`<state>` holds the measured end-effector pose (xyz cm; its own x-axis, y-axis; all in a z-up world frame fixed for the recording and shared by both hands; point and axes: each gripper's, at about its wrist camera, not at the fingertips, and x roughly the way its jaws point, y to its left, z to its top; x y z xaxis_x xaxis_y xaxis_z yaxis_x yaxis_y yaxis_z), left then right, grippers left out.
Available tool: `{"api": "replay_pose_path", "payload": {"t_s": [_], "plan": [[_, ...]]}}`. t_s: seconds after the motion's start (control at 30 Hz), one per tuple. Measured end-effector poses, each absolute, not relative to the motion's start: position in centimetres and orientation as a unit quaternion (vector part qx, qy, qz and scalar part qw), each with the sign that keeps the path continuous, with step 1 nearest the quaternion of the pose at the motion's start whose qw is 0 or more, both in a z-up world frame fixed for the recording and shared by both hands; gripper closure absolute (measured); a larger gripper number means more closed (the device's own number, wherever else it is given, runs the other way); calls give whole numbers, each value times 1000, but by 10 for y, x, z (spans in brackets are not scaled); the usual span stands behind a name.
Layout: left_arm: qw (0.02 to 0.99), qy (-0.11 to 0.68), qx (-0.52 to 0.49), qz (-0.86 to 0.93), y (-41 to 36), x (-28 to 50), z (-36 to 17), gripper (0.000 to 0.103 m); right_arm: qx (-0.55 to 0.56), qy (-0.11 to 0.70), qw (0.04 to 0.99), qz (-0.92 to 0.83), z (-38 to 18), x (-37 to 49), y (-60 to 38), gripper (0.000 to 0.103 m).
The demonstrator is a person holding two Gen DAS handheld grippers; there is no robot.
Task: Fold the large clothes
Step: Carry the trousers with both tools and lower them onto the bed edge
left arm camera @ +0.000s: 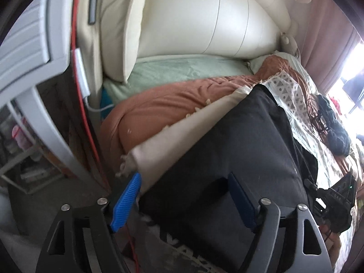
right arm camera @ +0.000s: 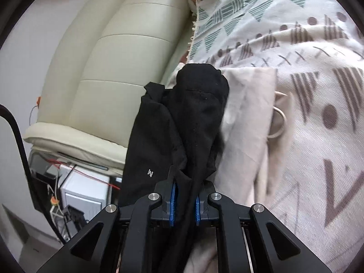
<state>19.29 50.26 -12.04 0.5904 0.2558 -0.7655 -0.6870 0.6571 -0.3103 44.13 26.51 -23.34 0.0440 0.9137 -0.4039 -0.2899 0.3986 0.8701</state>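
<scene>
Two grippers on one black garment (right arm camera: 182,122), bed scene. Left gripper (left arm camera: 184,200): blue pads spread wide, released, dark cloth lying between them but not pinched. Cream headboard (left arm camera: 193,16) behind, rust blanket (left arm camera: 159,104) beside beige cloth (left arm camera: 182,134). Right gripper (right arm camera: 184,200): clamped tight on bunched black fabric, draped over beige cloth on patterned bedspread (right arm camera: 307,79).

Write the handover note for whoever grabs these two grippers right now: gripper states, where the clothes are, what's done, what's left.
Left gripper: open, jaws wide over the black garment, not gripping it.
Right gripper: shut on a bunched end of the black garment.
The garment lies on the bed, over a beige cloth and the patterned bedspread, partly laid flat, partly bunched.
Done: garment laid out in part.
Left: flatten it and finish the folds.
</scene>
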Motion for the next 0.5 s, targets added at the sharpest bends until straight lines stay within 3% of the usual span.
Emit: {"api": "replay_pose_path", "payload": {"t_s": [0.37,0.43,0.5], "plan": [[837,326,-322,299,487,163,-120,21,307,502,681,437,-217,437,227,88],[834,316,-333,305,487,159,-125,30,306,490,688,438,-211,439,217,88],[830,318,-356,289,488,162,-131,54,312,486,684,446,-206,442,210,88]]}}
